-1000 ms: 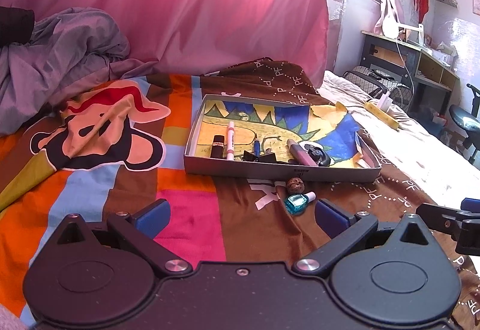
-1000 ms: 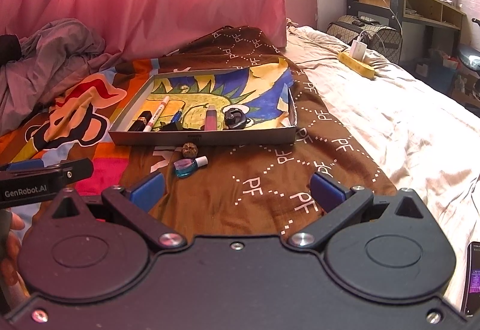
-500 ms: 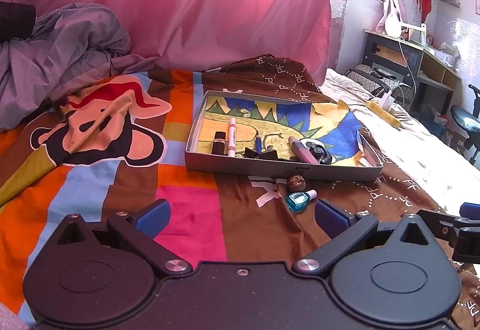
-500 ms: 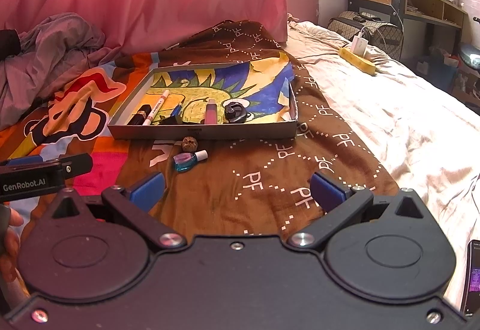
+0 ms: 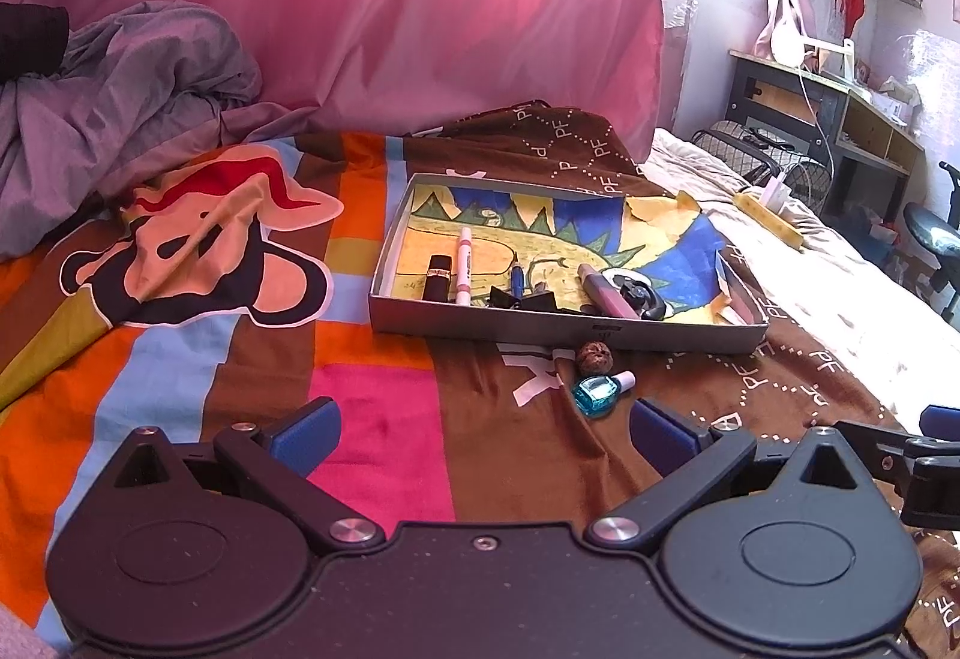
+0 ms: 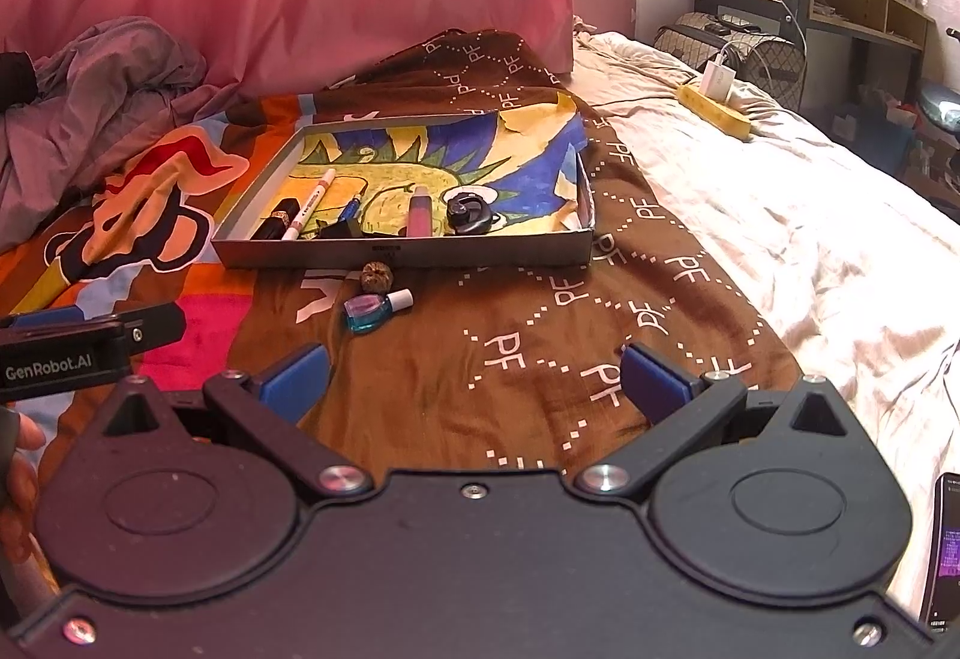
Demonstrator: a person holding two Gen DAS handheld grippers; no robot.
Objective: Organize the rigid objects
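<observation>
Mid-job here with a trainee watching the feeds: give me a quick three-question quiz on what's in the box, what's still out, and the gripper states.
1. True or false: the blue nail polish bottle lies inside the grey box.
2. Which item rests on the bedspread between the bottle and the box's front wall? A) walnut B) lipstick C) binder clip
3. Fill in: the left gripper and right gripper both have their jaws ____.

Key
1. False; it lies on the brown bedspread in front of the box.
2. A, the walnut; the lipstick and binder clip are in the box.
3. open, holding nothing.
</observation>
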